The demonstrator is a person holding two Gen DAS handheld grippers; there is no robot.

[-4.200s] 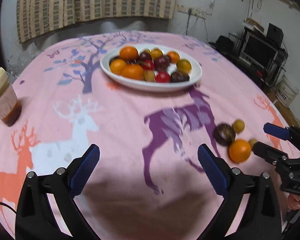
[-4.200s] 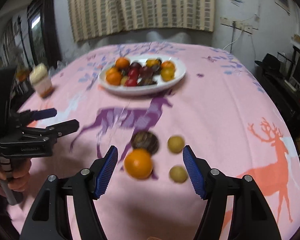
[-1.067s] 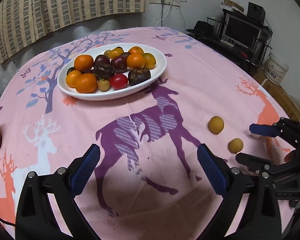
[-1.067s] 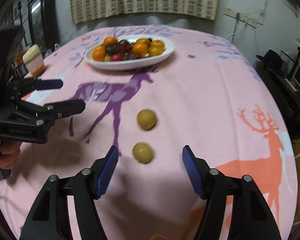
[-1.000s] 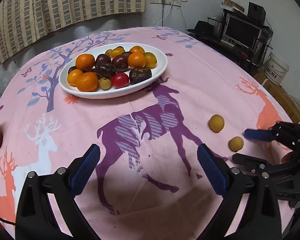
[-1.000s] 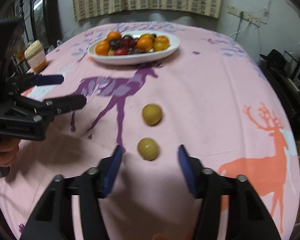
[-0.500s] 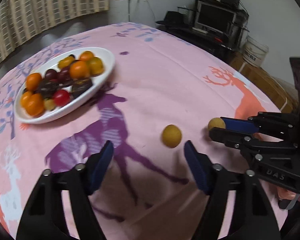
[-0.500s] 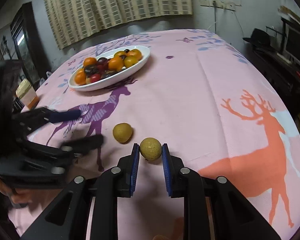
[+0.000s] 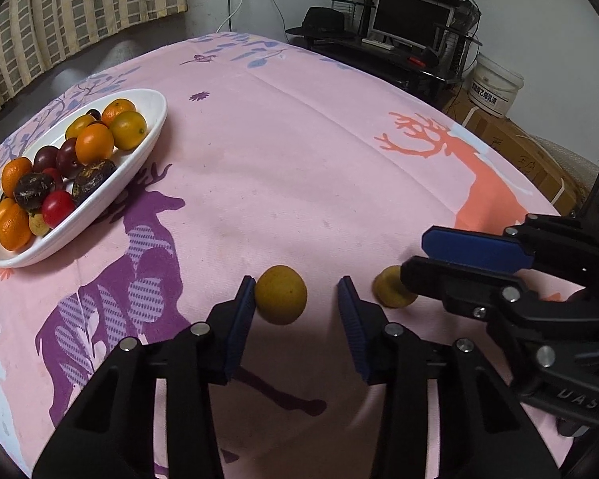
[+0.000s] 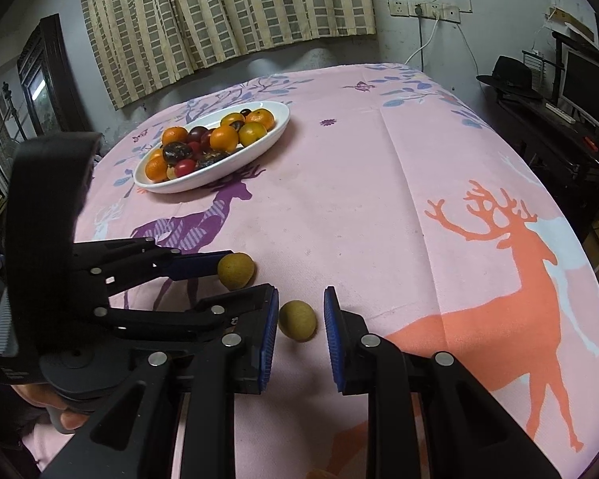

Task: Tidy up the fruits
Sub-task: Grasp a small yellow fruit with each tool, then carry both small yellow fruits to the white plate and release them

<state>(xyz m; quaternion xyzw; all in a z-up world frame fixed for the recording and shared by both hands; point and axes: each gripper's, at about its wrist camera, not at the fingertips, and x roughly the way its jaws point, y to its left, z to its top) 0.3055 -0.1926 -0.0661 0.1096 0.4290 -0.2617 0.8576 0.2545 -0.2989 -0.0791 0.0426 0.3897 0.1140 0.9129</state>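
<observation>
Closing on two loose fruits at once

Bracketing a small yellow fruit each, both claws sit low over the pink deer-print cloth on the counter point(image 10: 379, 167). The left claw point(image 9: 296, 299) is spread, with the nearer-the-plate yellow fruit point(image 9: 280, 294) between its blue pads: the left pad point(image 9: 241, 319) looks to be touching the skin, while the other pad stands clear of it. The right claw point(image 10: 301, 319) is also spread, narrowly, around the second yellow fruit point(image 10: 297, 320), with a small gap on each side. Neither fruit is pinched yet; both rest on the cloth, well apart from the white oval plate point(image 10: 259, 141) that already holds the oranges, dark plums and a red fruit.

The main risk is rolling. These fruits are round and lie on soft cloth, and the left claw meets its fruit off-centre, so an uneven squeeze could push it sideways out of the pads instead of trapping it. The two tools are also crowded: in the right wrist view the left claw's finger lies just beside the right claw's left pad, so closing or lifting together could knock one against the other and jar a fruit loose. A pinch too hard could bruise the skin. The second fruit lies nearer the counter edge, so a nudge might send it off.
</observation>
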